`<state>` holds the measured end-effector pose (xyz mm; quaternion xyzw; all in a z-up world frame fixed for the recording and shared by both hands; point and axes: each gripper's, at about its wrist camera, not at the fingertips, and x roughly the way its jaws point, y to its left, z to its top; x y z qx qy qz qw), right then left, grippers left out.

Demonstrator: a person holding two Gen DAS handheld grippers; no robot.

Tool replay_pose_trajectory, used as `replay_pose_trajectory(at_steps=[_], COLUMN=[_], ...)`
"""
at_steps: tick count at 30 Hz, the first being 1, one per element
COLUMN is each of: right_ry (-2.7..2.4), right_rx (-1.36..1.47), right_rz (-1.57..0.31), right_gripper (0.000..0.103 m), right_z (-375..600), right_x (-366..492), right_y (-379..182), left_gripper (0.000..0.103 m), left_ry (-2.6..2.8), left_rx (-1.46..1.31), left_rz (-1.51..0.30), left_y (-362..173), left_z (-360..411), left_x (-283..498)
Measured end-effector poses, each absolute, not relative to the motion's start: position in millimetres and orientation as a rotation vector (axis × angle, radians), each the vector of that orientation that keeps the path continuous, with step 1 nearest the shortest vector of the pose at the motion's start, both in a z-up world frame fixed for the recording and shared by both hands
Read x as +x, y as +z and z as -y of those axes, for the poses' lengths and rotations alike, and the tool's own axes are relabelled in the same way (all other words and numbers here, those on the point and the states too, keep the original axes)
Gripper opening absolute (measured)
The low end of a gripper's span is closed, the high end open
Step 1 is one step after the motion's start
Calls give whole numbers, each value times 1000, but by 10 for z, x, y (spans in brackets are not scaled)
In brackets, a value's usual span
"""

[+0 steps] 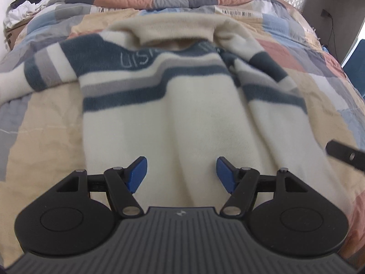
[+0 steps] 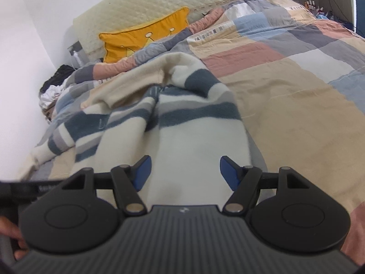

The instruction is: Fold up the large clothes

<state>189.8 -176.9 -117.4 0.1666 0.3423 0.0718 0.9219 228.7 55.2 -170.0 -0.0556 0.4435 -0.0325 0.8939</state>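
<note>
A: Looking at one sweater (image 1: 194,114), cream fleece with blue and grey stripes, lying on the patchwork quilt (image 1: 45,125) of the bed. Chest up, collar toward the headboard, hem toward the cameras.

B: Sleeves?

A: Two. One lies spread out to the side at picture-left; the other is folded in over the body on the picture-right side. Body has long ridges, not flat.

B: Grippers?

A: Left gripper (image 1: 181,174) hovers over the lower body, fingers (image 1: 136,174) spread, nothing between them. Right gripper (image 2: 185,173) same, blue fingers (image 2: 230,174) apart over the hem end, no cloth pinched. Cannot tell if either touches the fabric.

B: Handling?

A: My guess: soft, thick, limp, fairly light. Won't hold a crease, will sag and drag on the quilt. Fuzzy, so not slippery. Not fragile.

B: Where to grab?

A: I'd pinch seams and edges: hem corners, shoulder points, the cuff of the outstretched sleeve. Mid-panel grabs would just bunch it.

B: Counts for the rest?

A: One yellow cushion (image 2: 146,38), one quilted headboard (image 2: 182,2), one heap of dark and white clothes (image 1: 27,6) off at the far corner. Part of a hand (image 2: 13,239) shows at the right view's edge.
</note>
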Motion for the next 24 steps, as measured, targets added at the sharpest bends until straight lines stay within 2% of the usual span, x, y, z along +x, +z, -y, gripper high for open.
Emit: replay_pose_trajectory(at_steps=[1, 3, 12, 18, 24], right_ry=[131, 102, -29, -30, -158], right_rx=[355, 394, 683, 732, 768], right_rz=[-708, -699, -652, -778, -814], right_gripper=[84, 90, 90, 89, 89], right_z=[1792, 1865, 2354, 2329, 2390], right_x=[1907, 1909, 1892, 2001, 1990], right_y=[-1187, -1201, -1303, -1507, -1632], left_gripper=[72, 72, 72, 73, 73], left_ry=[-71, -75, -80, -63, -44], left_rx=[-113, -117, -177, -228, -239], left_rz=[-917, -903, -891, -895, -884], left_y=[-1716, -1734, -1827, -1918, -1939], left_z=[-568, -608, -772, -866, -851], left_x=[2279, 2259, 2229, 2294, 2284])
